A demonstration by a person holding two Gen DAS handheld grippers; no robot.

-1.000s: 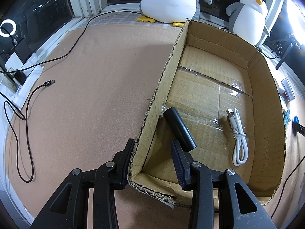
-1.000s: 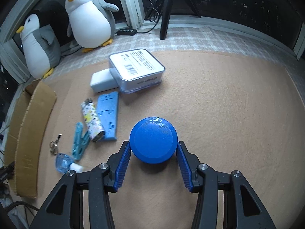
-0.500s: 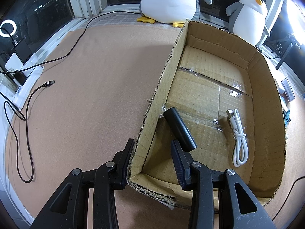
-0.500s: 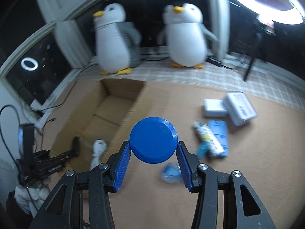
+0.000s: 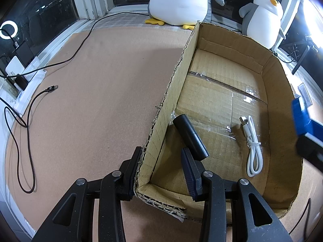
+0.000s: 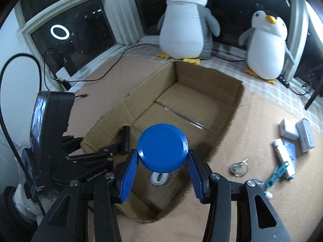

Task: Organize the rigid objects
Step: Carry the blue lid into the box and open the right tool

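One cardboard box (image 6: 203, 84) holds one black cylinder (image 5: 190, 137) and one white cable (image 5: 252, 145), while the right gripper (image 6: 163, 176), fingers clamping one blue disc (image 6: 162, 147), has swung over it from the desk and the left gripper (image 5: 161, 169) pinches the box wall.

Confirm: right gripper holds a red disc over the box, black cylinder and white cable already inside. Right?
Not quite: the disc is blue, as the right wrist view shows. The right gripper does hold it over the box, with the black cylinder and white cable inside.
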